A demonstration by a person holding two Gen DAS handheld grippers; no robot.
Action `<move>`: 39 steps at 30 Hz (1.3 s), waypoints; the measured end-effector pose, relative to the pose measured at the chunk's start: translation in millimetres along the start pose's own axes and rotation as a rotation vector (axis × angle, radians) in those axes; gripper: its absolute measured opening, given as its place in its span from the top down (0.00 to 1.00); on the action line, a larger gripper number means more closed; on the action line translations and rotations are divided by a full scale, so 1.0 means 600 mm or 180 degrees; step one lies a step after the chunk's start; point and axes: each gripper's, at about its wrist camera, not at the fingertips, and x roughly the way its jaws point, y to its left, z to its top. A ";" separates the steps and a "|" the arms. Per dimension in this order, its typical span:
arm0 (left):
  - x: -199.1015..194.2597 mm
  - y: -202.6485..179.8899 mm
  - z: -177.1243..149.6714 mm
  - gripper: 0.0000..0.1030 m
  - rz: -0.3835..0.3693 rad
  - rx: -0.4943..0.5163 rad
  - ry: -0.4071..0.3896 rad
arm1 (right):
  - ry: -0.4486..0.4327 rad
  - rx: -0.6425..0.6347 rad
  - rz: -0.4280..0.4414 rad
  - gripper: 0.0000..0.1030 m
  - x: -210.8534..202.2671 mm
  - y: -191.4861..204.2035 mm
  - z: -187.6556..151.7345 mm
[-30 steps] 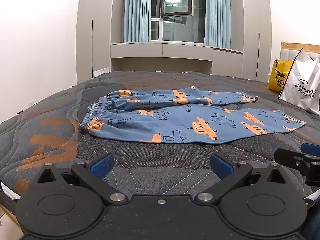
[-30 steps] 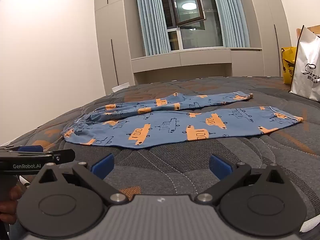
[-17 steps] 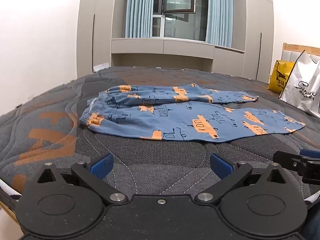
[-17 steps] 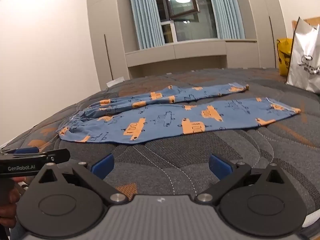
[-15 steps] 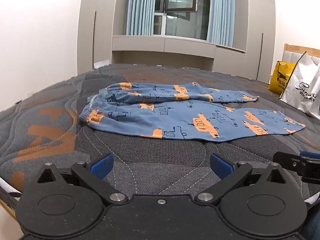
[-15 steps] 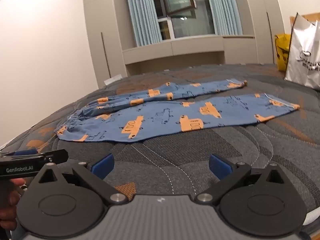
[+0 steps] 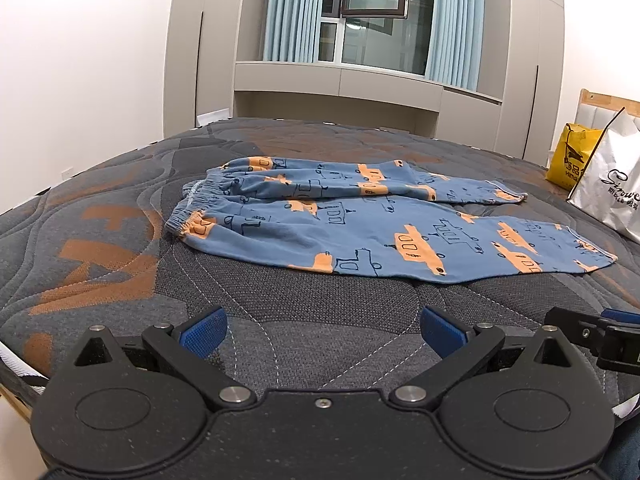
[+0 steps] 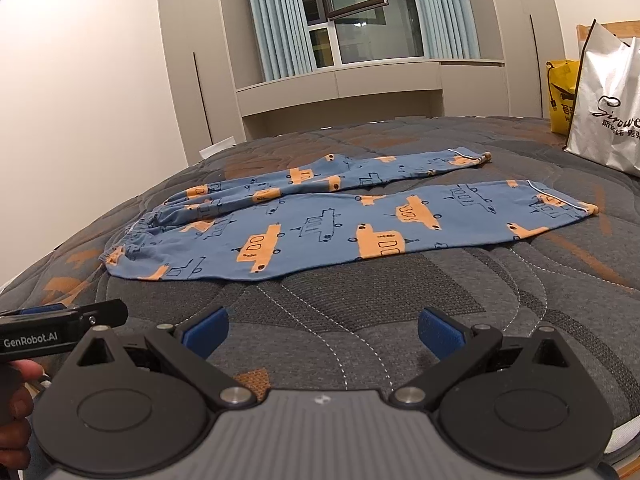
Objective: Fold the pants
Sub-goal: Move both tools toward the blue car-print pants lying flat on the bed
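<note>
Blue pants with orange vehicle prints lie flat on a dark quilted mattress, waistband to the left, both legs stretched to the right and spread apart. The same pants fill the middle of the right wrist view. My left gripper hovers open over the mattress, short of the pants' near edge, nothing between its blue pads. My right gripper is open too, also short of the near leg. Each gripper shows at the edge of the other's view.
A white shopping bag and a yellow bag stand at the mattress's far right by a wooden headboard. Grey cabinets, a window and blue curtains line the far wall. A hand holds the left gripper's handle at lower left.
Both grippers have moved forward toward the pants, which now look larger and closer. Both stayed open. The pants have not moved.
</note>
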 end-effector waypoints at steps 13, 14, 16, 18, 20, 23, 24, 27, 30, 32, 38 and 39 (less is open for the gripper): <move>0.003 0.001 0.000 0.00 0.0029 0.0000 0.0034 | 0.0016 -0.0018 0.0009 0.00 0.003 0.004 -0.001; 0.004 0.002 0.000 0.00 0.0030 -0.0001 0.0038 | 0.0019 -0.0019 0.0010 0.00 0.003 0.004 -0.001; 0.006 0.001 0.000 0.00 0.0035 0.0000 0.0052 | 0.0026 -0.0024 0.0011 0.00 0.004 0.005 0.000; 0.008 0.001 0.000 0.00 0.0044 0.0008 0.0070 | 0.0032 -0.0027 0.0012 0.00 0.005 0.005 0.000; 0.010 0.001 -0.001 0.00 0.0055 0.0010 0.0078 | 0.0037 -0.0031 0.0012 0.00 0.006 0.006 0.000; 0.013 0.001 0.000 0.00 0.0056 0.0011 0.0090 | 0.0053 -0.0034 0.0018 0.00 0.006 0.008 0.000; 0.014 0.001 0.001 0.00 0.0055 0.0009 0.0098 | 0.0058 -0.0039 0.0020 0.00 0.006 0.007 0.000; 0.018 -0.002 0.004 0.00 0.0054 0.0009 0.0120 | 0.0062 -0.0049 0.0015 0.00 0.009 0.008 0.002; 0.020 -0.003 0.006 0.00 0.0038 0.0018 0.0128 | 0.0063 -0.0050 0.0012 0.00 0.009 0.008 0.001; 0.022 -0.005 0.008 0.00 0.0030 0.0031 0.0128 | 0.0062 -0.0061 0.0003 0.00 0.011 0.010 0.004; 0.030 -0.011 0.016 0.00 -0.0028 0.0071 0.0187 | 0.0058 -0.0085 -0.0013 0.00 0.015 0.011 0.008; 0.031 -0.011 0.018 0.00 -0.0042 0.0059 0.0207 | 0.0059 -0.0090 -0.0017 0.00 0.016 0.011 0.008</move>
